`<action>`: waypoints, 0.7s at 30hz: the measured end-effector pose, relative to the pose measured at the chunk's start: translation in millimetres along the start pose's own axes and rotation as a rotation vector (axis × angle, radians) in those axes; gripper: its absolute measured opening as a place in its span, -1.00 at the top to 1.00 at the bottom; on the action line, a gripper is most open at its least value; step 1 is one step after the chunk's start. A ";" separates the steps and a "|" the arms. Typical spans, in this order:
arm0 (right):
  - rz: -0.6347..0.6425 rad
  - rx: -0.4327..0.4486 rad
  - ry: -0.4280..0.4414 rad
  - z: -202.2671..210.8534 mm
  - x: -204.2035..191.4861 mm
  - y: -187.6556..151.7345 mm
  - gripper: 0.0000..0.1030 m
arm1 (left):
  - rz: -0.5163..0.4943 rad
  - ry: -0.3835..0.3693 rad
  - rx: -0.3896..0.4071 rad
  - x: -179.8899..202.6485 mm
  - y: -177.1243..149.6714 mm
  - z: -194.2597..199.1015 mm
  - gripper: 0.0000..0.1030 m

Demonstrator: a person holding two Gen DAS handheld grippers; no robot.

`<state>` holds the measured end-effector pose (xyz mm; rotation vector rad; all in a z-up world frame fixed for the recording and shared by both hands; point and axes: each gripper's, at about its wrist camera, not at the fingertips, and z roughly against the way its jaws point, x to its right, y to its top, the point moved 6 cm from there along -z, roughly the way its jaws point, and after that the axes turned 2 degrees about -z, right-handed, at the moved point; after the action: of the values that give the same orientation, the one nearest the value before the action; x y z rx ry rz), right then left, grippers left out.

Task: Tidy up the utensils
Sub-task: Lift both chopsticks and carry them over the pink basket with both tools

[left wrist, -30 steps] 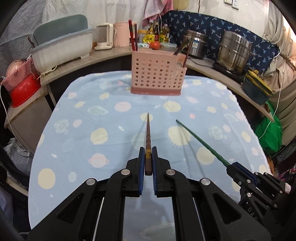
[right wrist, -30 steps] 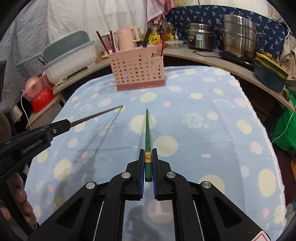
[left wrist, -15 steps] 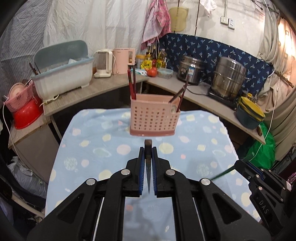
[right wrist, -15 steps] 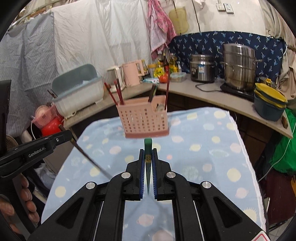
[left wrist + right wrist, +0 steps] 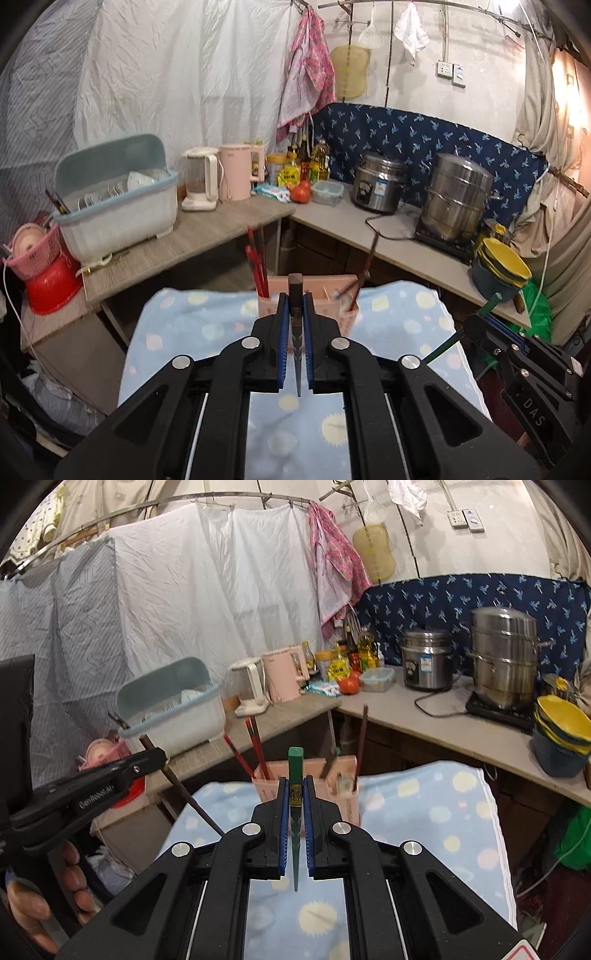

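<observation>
Left claw (image 5: 295, 314) is clamped on a brown chopstick (image 5: 296, 295), thick end up. Right claw (image 5: 295, 794) is clamped on a green chopstick (image 5: 296, 771), thick end up. Pink holder (image 5: 345, 797) stands directly beyond both claws on the tablecloth (image 5: 424, 812).

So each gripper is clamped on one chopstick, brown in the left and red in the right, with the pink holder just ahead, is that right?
Not quite. The right gripper holds a green chopstick, not red, as the right wrist view shows. The left gripper does clamp a brown chopstick, with the pink holder ahead.
</observation>
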<state>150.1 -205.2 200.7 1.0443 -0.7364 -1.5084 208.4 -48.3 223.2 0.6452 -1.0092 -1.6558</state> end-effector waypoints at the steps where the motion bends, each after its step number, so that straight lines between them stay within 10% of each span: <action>1: 0.006 0.009 -0.001 -3.7 -1.4 8.8 0.86 | -0.005 0.007 0.012 -0.3 11.6 -4.8 0.86; 13: 0.058 0.124 -0.035 -81.5 -17.8 118.1 0.86 | -0.025 0.042 0.144 0.3 120.9 -56.8 0.86; 21: 0.040 0.099 -0.064 -141.2 -5.9 122.1 0.86 | -0.015 0.067 0.129 -12.4 120.5 -111.8 0.86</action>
<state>330.0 -211.5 250.8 1.0529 -0.8793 -1.4887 362.6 -82.3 270.5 0.7899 -1.0707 -1.5806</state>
